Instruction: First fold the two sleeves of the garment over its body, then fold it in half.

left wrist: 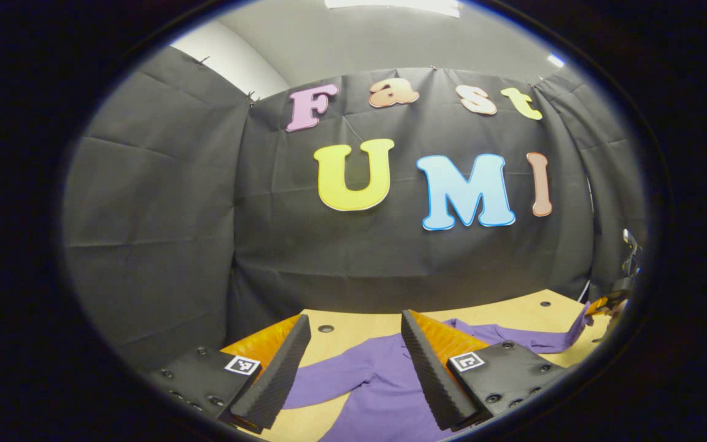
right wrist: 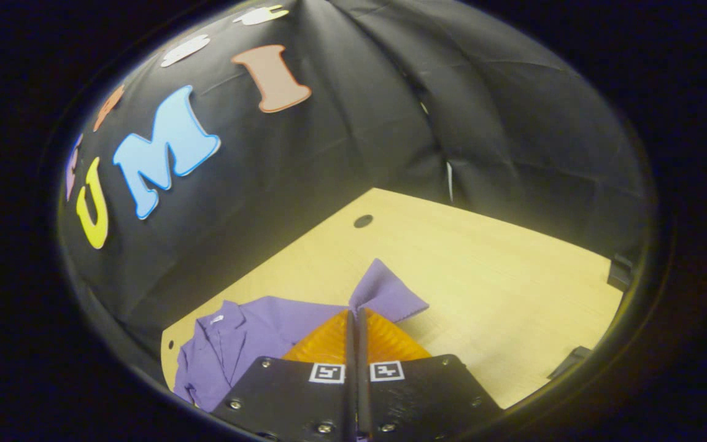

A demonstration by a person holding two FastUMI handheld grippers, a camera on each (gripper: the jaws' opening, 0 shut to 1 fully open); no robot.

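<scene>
1. Garment: a purple long-sleeved shirt (left wrist: 384, 393) lies on the light wooden table (right wrist: 482, 258), collar toward the booth's back wall.
2. Right gripper (right wrist: 356, 319): jaws closed, pinching the cuff end of one sleeve (right wrist: 384, 291). The cloth fans out just past the fingertips and is lifted clear of the table. The left gripper view also shows this gripper (left wrist: 605, 304) at far right, the sleeve rising to it.
3. Left gripper (left wrist: 353, 344): jaws wide apart, gripping nothing, hovering above the shirt's other sleeve (left wrist: 329, 374), which stretches out sideways on the table.
4. Step in hand, by judgement: the sleeve fold, with the held sleeve on its way over the body.
5. Next move calls for: carrying the cuff across the shirt's body, laying it flat, then releasing. The outstretched sleeve awaits the left gripper.
</scene>
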